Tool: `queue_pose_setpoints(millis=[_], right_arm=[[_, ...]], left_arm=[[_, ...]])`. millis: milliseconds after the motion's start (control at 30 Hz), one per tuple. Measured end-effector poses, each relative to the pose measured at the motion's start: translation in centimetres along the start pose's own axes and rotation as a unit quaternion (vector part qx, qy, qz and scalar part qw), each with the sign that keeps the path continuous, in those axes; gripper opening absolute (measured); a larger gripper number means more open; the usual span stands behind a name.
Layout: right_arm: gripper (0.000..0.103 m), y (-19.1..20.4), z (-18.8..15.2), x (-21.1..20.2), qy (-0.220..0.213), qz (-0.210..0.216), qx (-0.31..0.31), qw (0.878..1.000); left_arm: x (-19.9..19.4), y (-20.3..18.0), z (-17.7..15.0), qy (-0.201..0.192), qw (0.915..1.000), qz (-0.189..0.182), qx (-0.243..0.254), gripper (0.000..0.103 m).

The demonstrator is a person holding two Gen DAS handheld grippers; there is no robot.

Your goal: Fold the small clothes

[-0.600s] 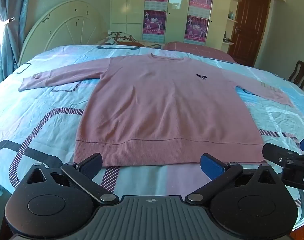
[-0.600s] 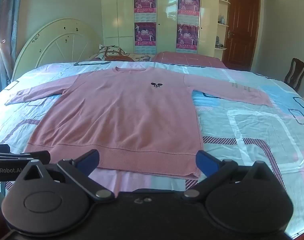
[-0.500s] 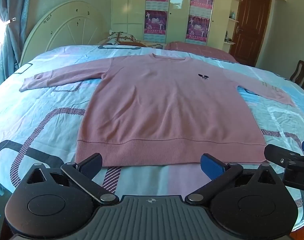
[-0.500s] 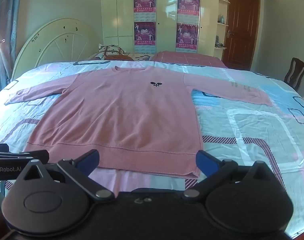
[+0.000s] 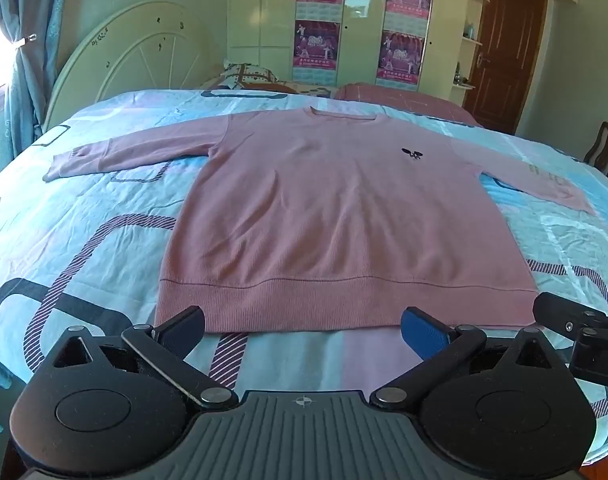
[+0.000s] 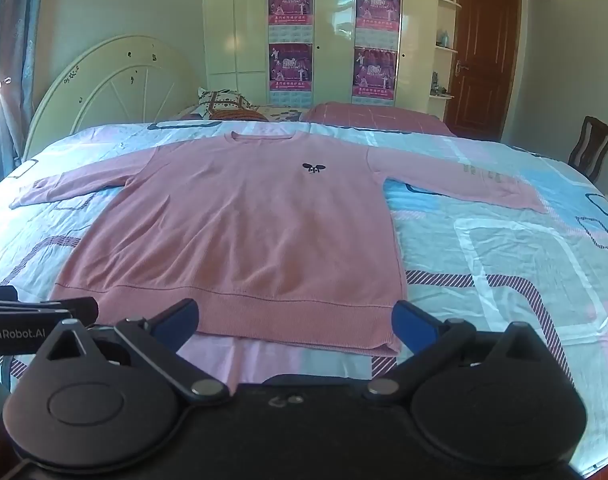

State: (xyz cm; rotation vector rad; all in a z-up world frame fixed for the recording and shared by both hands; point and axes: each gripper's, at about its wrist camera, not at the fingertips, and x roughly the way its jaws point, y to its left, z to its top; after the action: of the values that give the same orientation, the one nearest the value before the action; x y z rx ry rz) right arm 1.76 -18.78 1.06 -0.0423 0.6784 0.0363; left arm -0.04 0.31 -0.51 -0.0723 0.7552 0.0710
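Note:
A pink long-sleeved sweater [image 5: 343, 216] [image 6: 240, 232] lies flat and face up on the bed, both sleeves spread out, with a small dark emblem [image 5: 411, 155] on the chest. My left gripper [image 5: 302, 326] hovers open just short of the ribbed hem, nothing between its blue pads. My right gripper [image 6: 294, 322] is open too, over the hem near the sweater's right bottom corner [image 6: 387, 344], and holds nothing. Each gripper's body shows at the edge of the other's view.
The bed sheet [image 5: 84, 240] is patterned in blue, pink and white. A white headboard [image 5: 132, 60] stands at the left, pillows [image 6: 224, 104] at the far side. Wardrobes with posters [image 6: 292, 32], a brown door [image 6: 483, 60] and a chair [image 6: 587, 148] stand behind.
Both views have shifted only very slightly; the sweater lies as before and both grippers stay open.

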Motion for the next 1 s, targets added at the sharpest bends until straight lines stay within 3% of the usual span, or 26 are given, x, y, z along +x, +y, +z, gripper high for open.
queue_pose_setpoints(millis=[1000], right_arm=[[0.103, -0.36, 0.00, -0.11, 0.000, -0.003, 0.009, 1.000]], left_arm=[[0.20, -0.26, 0.35, 0.003, 1.0000, 0.001, 0.004, 0.103]])
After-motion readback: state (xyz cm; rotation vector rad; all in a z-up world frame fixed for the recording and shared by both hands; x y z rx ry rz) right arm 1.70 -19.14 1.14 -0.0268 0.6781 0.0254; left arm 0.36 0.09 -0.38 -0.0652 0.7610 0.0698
